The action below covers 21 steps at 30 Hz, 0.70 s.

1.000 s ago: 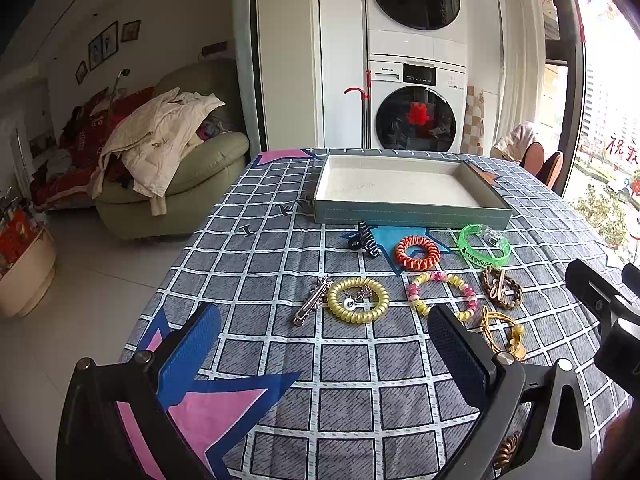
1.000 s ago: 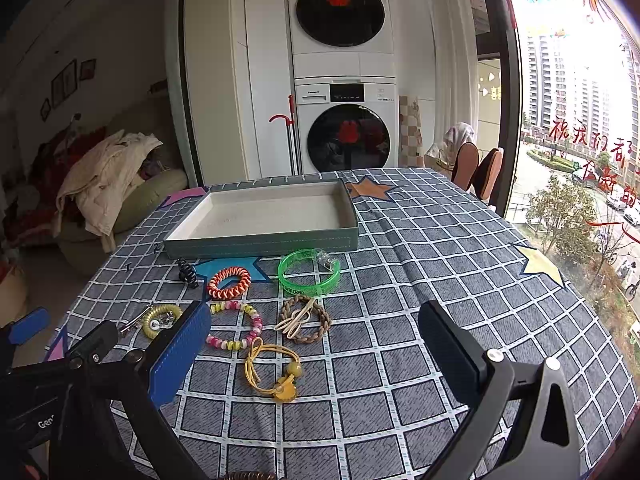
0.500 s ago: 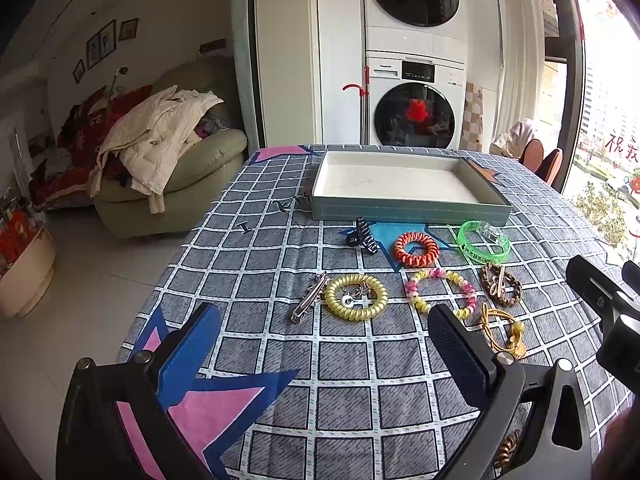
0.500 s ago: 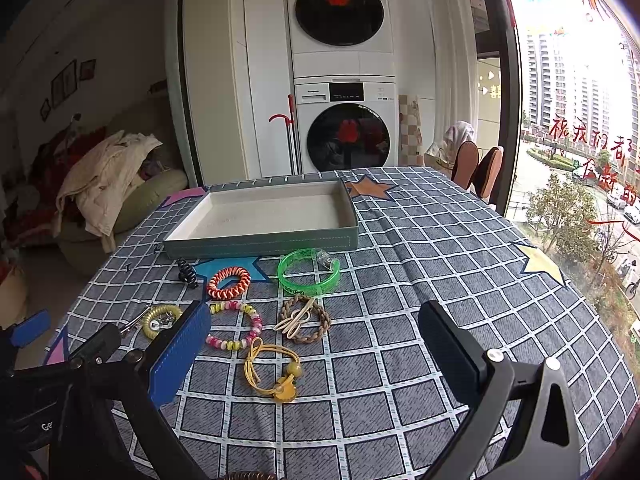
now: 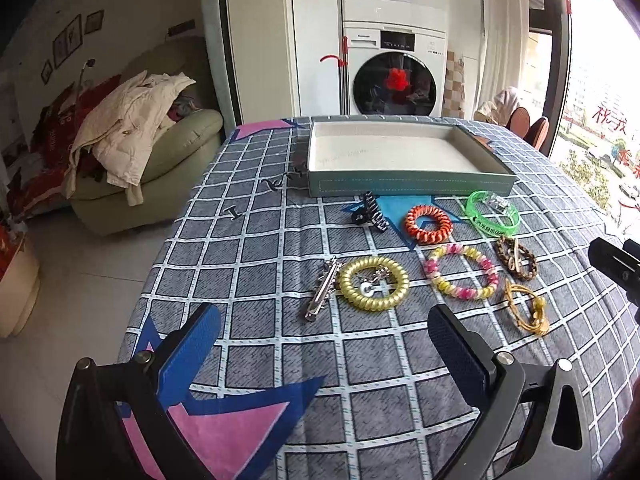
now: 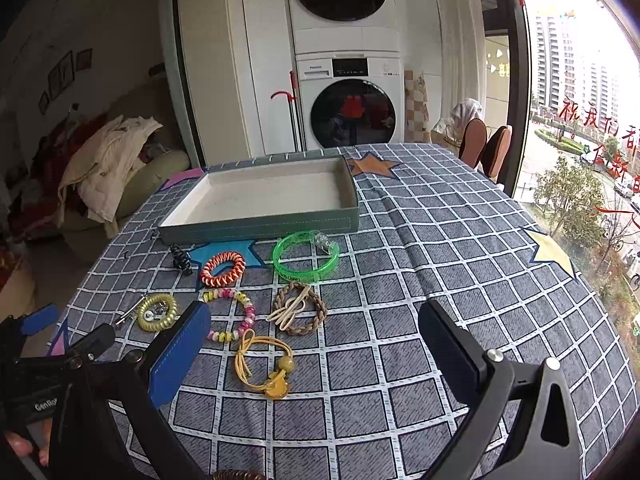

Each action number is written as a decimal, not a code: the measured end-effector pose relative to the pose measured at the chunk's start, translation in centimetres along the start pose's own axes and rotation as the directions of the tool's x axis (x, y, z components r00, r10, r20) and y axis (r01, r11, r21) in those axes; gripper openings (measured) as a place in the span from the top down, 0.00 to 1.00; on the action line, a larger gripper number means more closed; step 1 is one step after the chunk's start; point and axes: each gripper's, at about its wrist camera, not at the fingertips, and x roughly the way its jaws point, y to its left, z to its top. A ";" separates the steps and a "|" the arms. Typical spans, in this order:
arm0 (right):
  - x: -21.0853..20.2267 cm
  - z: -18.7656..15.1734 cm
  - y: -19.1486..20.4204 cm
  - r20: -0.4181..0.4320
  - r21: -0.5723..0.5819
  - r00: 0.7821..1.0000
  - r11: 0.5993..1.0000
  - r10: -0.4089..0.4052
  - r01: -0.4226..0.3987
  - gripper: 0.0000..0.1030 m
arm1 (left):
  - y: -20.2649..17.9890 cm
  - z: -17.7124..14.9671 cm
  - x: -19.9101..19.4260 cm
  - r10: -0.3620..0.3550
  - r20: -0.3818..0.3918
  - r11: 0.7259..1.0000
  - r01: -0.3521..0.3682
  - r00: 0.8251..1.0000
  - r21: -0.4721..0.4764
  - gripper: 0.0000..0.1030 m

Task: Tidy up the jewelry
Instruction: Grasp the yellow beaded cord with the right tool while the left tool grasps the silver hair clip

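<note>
We see empty grey tray as landmark. Just in front: black claw clip, orange coil tie, green bangle. Farther from tray: silver clip touching yellow coil tie, pink-yellow bead bracelet, brown braided band, yellow cord tie.

Stacked washing machines behind; clothes piled on sofa.

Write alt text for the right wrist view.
An open right gripper hovers above a checked tablecloth strewn with hair ties and bracelets, including a green bangle and a yellow cord bracelet. Behind them sits an empty grey tray; stacked laundry machines stand beyond.
</note>
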 end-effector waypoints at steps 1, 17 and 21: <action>0.6 0.0 -0.2 -0.028 -0.001 1.000 1.000 0.000 0.000 0.00 | 0.6 0.1 0.5 0.000 -0.018 1.000 0.001 1.000 0.004 0.00; 6.8 -1.5 -0.3 -0.365 -0.056 0.931 0.998 0.006 -0.028 0.23 | 1.6 1.6 7.4 -0.069 -0.209 0.994 0.086 0.975 0.074 0.04; 7.5 -1.7 0.5 -0.387 -0.086 0.922 0.995 0.006 -0.043 0.36 | 1.0 2.0 7.9 -0.077 -0.223 0.991 0.098 0.972 0.086 0.10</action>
